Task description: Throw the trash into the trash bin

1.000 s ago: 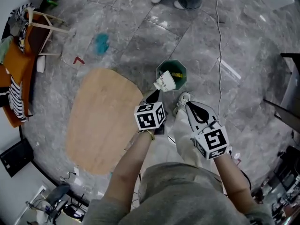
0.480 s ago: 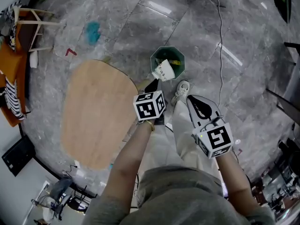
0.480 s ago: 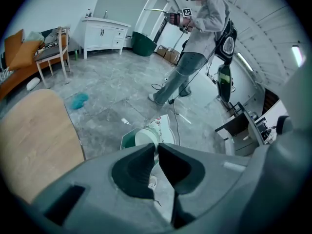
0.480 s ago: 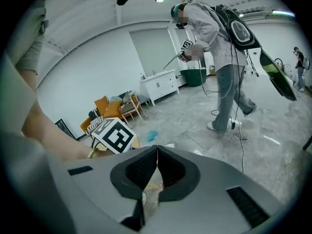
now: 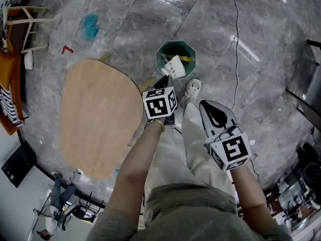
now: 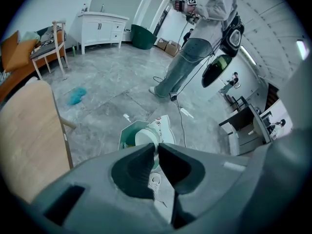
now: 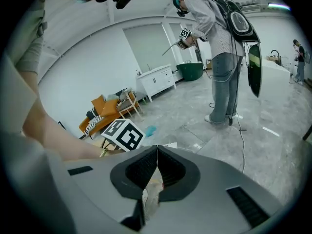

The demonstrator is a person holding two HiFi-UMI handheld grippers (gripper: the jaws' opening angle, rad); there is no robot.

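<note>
While the person stood over the grey stone floor (image 5: 125,29), the left tool (image 6: 156,148) was clamped on the wall of a white paper cup (image 5: 176,67), its jaws nearly together with only the thin cup wall between them. The cup hung tilted on its side over the open green trash bin (image 5: 160,54). The bin stood on the floor just off the far right corner of the wooden bench (image 5: 95,119) and near the person's pale shoe (image 5: 192,90). Whether the cup touched the bin's rim could not be told. A yellow scrap (image 5: 186,58) lay inside the bin. The right tool (image 7: 157,149) was held closer to the body, well apart from the bin, its jaws pressed together with nothing between them. A teal cloth (image 5: 91,26) lay on the floor beyond the bench's far edge, and another person (image 6: 200,38) stood further off across the room.
</note>
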